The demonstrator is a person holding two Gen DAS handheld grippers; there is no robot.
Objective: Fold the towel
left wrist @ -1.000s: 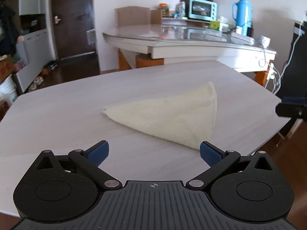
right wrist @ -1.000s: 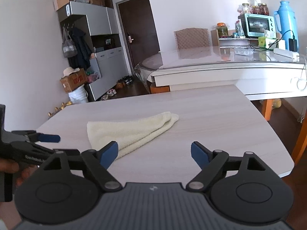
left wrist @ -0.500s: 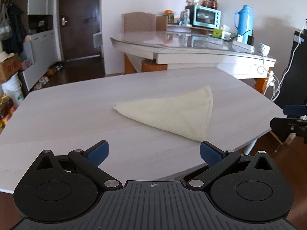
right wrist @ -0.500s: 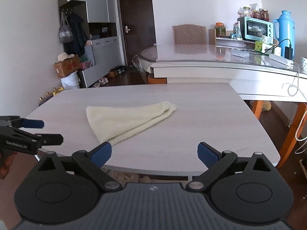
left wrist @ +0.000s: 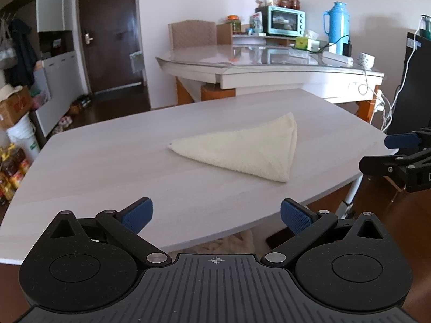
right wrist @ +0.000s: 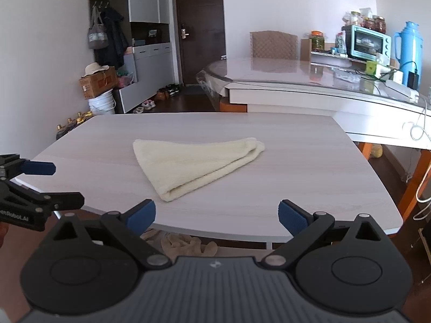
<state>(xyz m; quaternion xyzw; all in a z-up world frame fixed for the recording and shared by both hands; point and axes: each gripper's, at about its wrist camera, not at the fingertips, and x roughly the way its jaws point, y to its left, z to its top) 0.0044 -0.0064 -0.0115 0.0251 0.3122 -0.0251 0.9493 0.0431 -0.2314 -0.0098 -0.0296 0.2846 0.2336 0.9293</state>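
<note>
A pale wood-grain table [left wrist: 107, 167] fills the middle of the frame. Behind it at upper right stands a glass-topped table [left wrist: 269, 59] with a teal oven [left wrist: 285, 23] and a blue flask [left wrist: 336, 27]. A dark door [right wrist: 199, 27] and grey cabinets [right wrist: 145, 2] sit at upper left, above a dark floor [right wrist: 188, 99].

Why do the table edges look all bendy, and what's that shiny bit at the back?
Left wrist view: the fisheye lens bows the pale wooden table edges. Right wrist view: same bending; the glass-topped white table mirrors window light, while the cream folded towel stays sharp and evenly lit.
</note>
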